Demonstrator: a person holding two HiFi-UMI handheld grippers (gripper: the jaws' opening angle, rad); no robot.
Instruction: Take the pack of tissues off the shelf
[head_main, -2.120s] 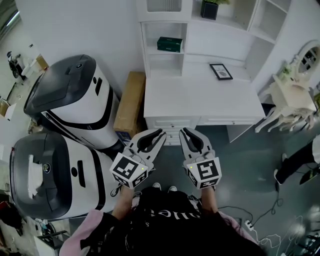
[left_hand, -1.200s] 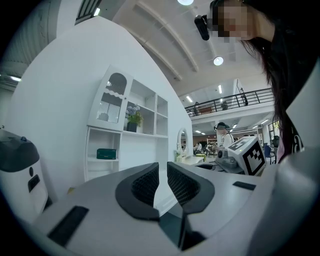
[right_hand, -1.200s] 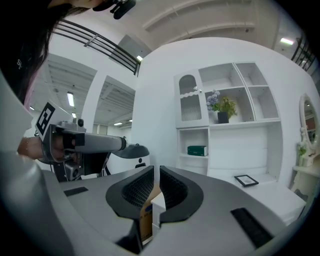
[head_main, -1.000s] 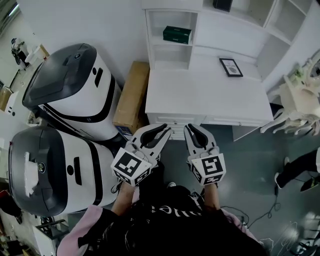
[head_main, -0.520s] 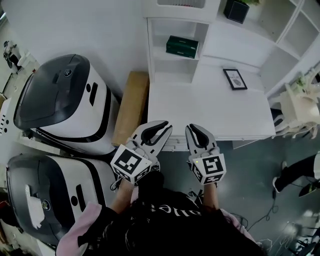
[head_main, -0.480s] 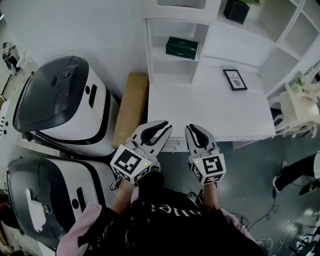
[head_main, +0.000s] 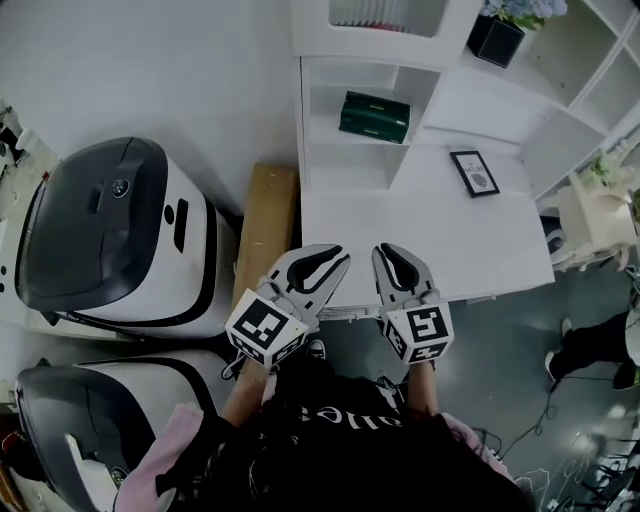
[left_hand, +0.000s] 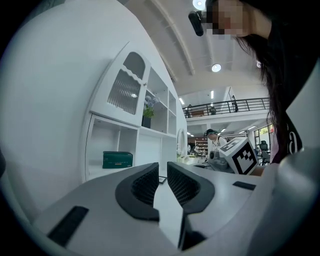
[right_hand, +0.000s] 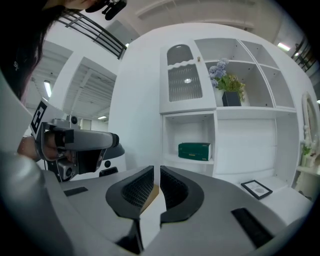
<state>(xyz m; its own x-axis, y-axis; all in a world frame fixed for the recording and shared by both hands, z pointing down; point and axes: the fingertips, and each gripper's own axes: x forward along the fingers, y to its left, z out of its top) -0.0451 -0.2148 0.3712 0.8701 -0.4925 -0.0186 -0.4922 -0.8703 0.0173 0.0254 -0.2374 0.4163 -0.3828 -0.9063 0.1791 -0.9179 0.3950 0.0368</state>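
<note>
The pack of tissues (head_main: 375, 116) is a dark green box lying on a shelf of the white cabinet, in the open compartment at the back left of the desk. It also shows in the left gripper view as the green pack (left_hand: 118, 159) and in the right gripper view as the same pack (right_hand: 195, 151), far ahead of both sets of jaws. My left gripper (head_main: 335, 262) and right gripper (head_main: 385, 255) are side by side over the desk's front edge, well short of the shelf. Both are shut and empty.
A white desk (head_main: 430, 240) carries a small framed picture (head_main: 474, 173). A potted plant (head_main: 497, 38) stands on a higher shelf. A cardboard box (head_main: 265, 235) leans beside the desk on the left, next to large white-and-black machines (head_main: 110, 240). A white chair (head_main: 600, 215) is at the right.
Both grippers have moved forward together to the desk's front edge, and the shelf with the green pack now looks closer. The jaws stayed shut.
</note>
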